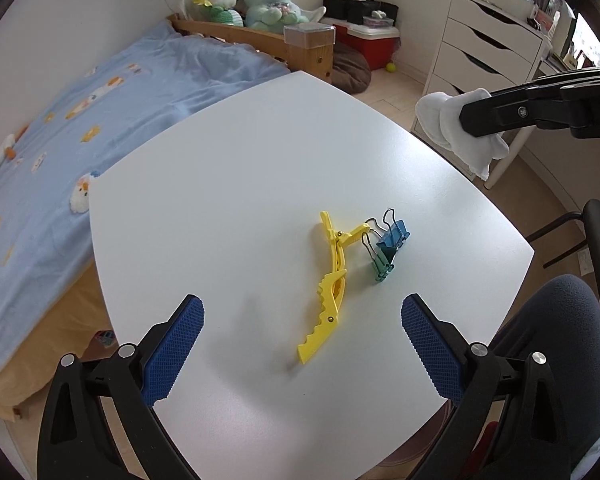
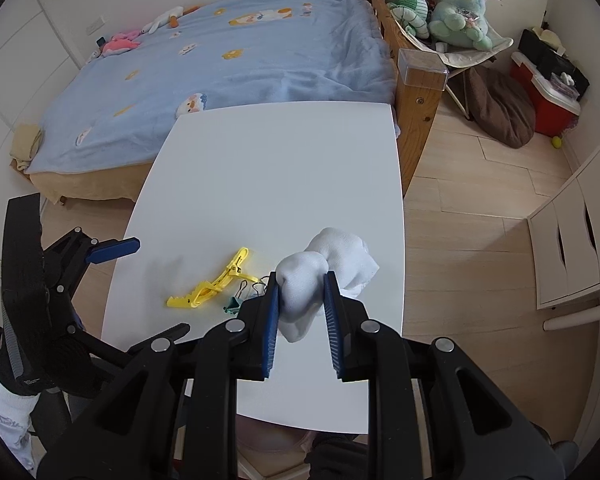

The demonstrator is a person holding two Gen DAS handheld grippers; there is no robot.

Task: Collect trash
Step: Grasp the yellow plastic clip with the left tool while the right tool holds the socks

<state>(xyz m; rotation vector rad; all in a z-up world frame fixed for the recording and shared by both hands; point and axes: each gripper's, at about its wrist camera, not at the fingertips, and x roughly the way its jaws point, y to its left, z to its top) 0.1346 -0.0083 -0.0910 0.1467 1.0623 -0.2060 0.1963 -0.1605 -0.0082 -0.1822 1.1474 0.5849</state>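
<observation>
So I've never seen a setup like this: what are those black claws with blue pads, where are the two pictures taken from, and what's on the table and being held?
There is no robot here. A person holds a two-finger gripper in each hand, and each gripper carries a wide-angle camera looking along its fingers. One picture is from the left gripper, whose jaws stand wide open over the white table. The other is from the right gripper, which is clamped on a crumpled white tissue. On the table lie a yellow hair clip and two binder clips, a blue one and a green one. Behind is a bed.
</observation>
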